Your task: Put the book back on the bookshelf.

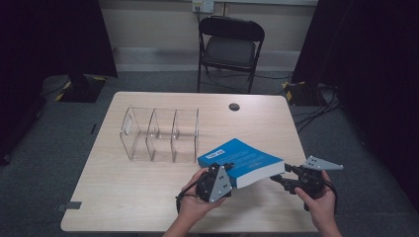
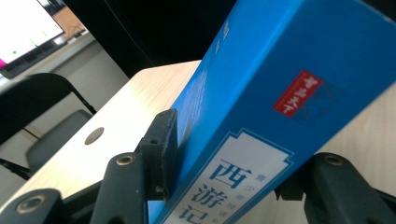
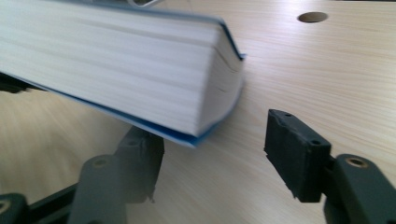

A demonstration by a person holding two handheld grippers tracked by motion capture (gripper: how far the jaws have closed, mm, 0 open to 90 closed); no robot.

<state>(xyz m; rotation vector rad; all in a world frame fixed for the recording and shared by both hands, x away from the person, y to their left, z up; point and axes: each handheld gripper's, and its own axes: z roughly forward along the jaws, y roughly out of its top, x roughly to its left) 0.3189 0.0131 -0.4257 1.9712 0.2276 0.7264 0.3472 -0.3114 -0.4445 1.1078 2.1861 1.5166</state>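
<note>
A thick blue book (image 1: pixel 244 158) hangs tilted over the table's near right part, its far corner lifted off the wood. My left gripper (image 1: pixel 228 170) is shut on its spine end. In the left gripper view the left pad (image 2: pixel 161 140) presses flat on the blue cover (image 2: pixel 280 93), and the other jaw sits behind the book. My right gripper (image 1: pixel 280 174) is open at the book's right corner. In the right gripper view the white page block (image 3: pixel 116 70) hovers above the left jaw, and the gripper (image 3: pixel 217 154) has bare table between its pads.
A clear acrylic organizer (image 1: pixel 160 133) with upright dividers stands left of the book on the wooden table (image 1: pixel 148 192). A round cable hole (image 1: pixel 234 106) lies at the table's far side. A black folding chair (image 1: pixel 230 47) stands beyond it.
</note>
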